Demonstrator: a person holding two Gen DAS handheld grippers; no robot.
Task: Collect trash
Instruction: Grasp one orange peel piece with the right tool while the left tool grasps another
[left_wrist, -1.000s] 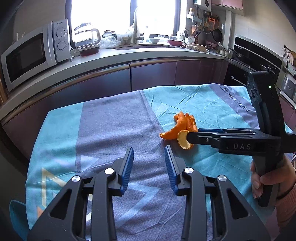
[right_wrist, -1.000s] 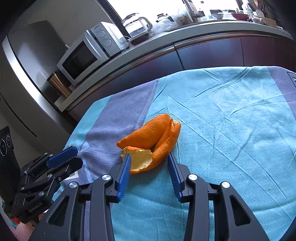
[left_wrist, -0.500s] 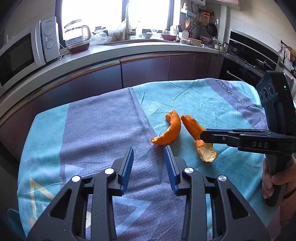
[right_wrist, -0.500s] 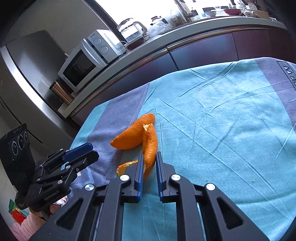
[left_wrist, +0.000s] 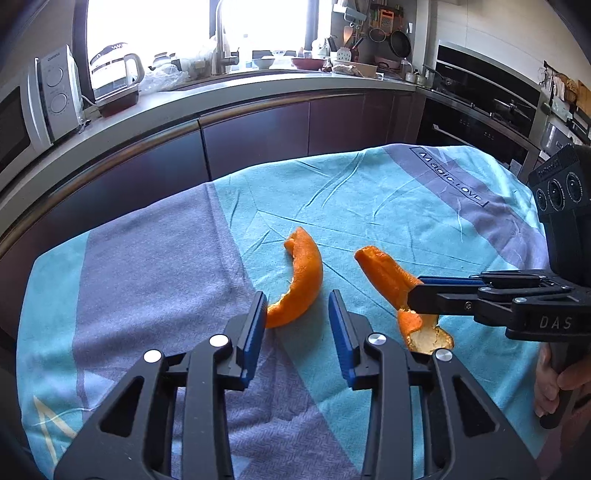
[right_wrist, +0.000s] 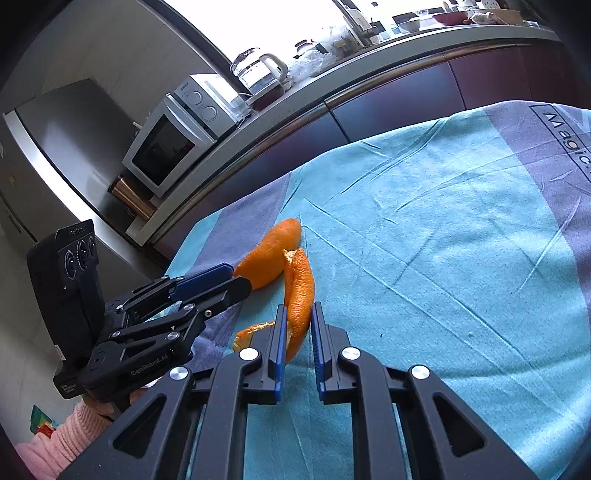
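Two pieces of orange peel are on a teal and grey cloth (left_wrist: 406, 206). The curved peel (left_wrist: 306, 273) lies flat, its near end between the jaws of my left gripper (left_wrist: 297, 317). Those jaws are closing and do not pinch it. The second peel (left_wrist: 386, 275) is lifted slightly, with my right gripper (left_wrist: 412, 295) shut on its middle. In the right wrist view the held peel (right_wrist: 301, 291) stands upright between the pads of the right gripper (right_wrist: 298, 328). The other peel (right_wrist: 269, 258) lies behind it, with the left gripper (right_wrist: 240, 280) at its end.
Behind the table runs a counter with dark cabinets (left_wrist: 258, 129), a microwave (left_wrist: 44, 99), a kettle (left_wrist: 114, 77) and a sink tap. A built-in oven (left_wrist: 480, 110) stands at the right. A hand (left_wrist: 554, 387) and a pink sleeve (right_wrist: 55, 435) hold the grippers.
My right gripper shut on one peel and drew it to the right, apart from the other. My left gripper moved forward until the remaining peel's end sat between its narrowing jaws.
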